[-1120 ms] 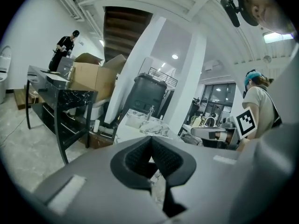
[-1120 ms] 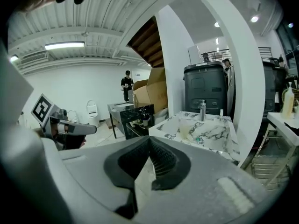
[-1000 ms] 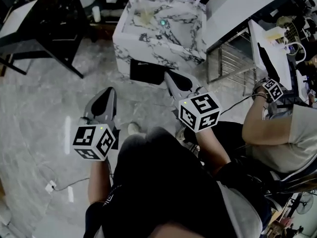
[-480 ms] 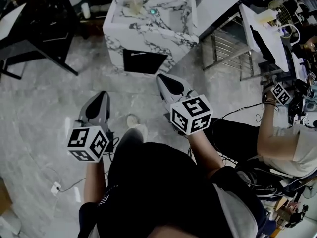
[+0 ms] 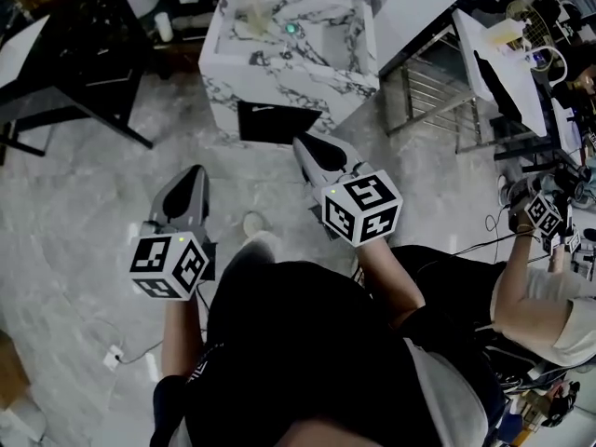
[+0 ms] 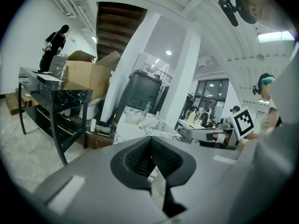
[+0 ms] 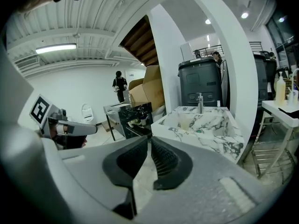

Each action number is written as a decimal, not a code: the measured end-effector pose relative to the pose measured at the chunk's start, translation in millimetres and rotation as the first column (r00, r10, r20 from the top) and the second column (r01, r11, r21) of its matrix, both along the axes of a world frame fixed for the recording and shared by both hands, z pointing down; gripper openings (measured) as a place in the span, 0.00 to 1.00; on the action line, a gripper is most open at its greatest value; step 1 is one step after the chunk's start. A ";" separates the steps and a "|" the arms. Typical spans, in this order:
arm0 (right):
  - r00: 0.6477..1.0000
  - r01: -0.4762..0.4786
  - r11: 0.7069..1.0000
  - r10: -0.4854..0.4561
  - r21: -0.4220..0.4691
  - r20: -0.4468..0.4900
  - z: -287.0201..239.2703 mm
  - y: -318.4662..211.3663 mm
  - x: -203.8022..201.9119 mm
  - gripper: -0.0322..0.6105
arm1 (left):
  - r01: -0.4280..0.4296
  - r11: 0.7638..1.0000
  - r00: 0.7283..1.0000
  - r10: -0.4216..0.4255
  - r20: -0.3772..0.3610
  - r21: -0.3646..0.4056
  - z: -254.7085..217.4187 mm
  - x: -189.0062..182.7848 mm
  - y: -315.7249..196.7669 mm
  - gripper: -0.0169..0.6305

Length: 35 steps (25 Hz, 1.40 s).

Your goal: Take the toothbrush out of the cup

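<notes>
A marble sink vanity point(image 5: 296, 71) stands on the floor ahead of me. In its basin sits a pale cup point(image 5: 250, 22), which the right gripper view shows point(image 7: 186, 122) in front of the faucet point(image 7: 200, 102). The toothbrush is too small to make out. My left gripper point(image 5: 191, 182) hangs over the floor, well short of the vanity, shut on nothing. My right gripper point(image 5: 311, 151) is shut and empty too, its tip close to the vanity's front. In both gripper views the jaws meet with nothing between them: left gripper point(image 6: 150, 146), right gripper point(image 7: 148, 146).
A black table point(image 5: 70, 82) stands at the left. A metal rack point(image 5: 436, 101) and a white desk point(image 5: 507, 68) are at the right, where another person point(image 5: 531, 277) holds a marker-cube gripper point(image 5: 545, 216). A cable and plug point(image 5: 112, 355) lie on the floor.
The head view has swung, so the vanity sits further left than a second ago. Both grippers stay shut and about level. The other person's gripper has dropped lower at the right.
</notes>
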State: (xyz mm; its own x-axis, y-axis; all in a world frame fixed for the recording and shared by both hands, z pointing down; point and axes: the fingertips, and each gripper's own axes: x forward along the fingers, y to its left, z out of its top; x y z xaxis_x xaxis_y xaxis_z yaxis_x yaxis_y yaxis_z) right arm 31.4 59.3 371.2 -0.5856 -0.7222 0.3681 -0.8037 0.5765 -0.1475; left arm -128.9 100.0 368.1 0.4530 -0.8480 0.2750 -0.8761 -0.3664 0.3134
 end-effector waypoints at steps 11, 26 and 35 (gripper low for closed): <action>1.000 0.022 1.000 -0.022 0.003 -0.009 -3.6 -89.7 -20.0 0.15 | 0.045 0.999 0.999 -0.045 -0.002 -0.021 4.9 -23.6 -73.6 0.05; 0.996 0.068 0.998 -0.067 0.017 -0.051 -7.0 -173.3 -34.8 0.20 | 0.142 0.989 0.990 -0.141 0.014 -0.037 7.3 -53.3 -115.5 0.05; 0.991 0.091 0.996 -0.089 0.018 -0.098 -3.3 -267.9 -35.4 0.20 | 0.193 0.980 0.981 -0.191 0.024 -0.059 7.7 -61.9 -180.5 0.05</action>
State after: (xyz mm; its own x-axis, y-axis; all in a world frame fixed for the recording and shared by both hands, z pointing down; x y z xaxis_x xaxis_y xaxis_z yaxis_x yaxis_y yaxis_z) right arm -4.0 -208.6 367.8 -0.6105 -0.6770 0.4110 -0.7585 0.6492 -0.0573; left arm -190.8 -80.5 375.8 0.2779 -0.9003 0.3351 -0.9340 -0.1716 0.3135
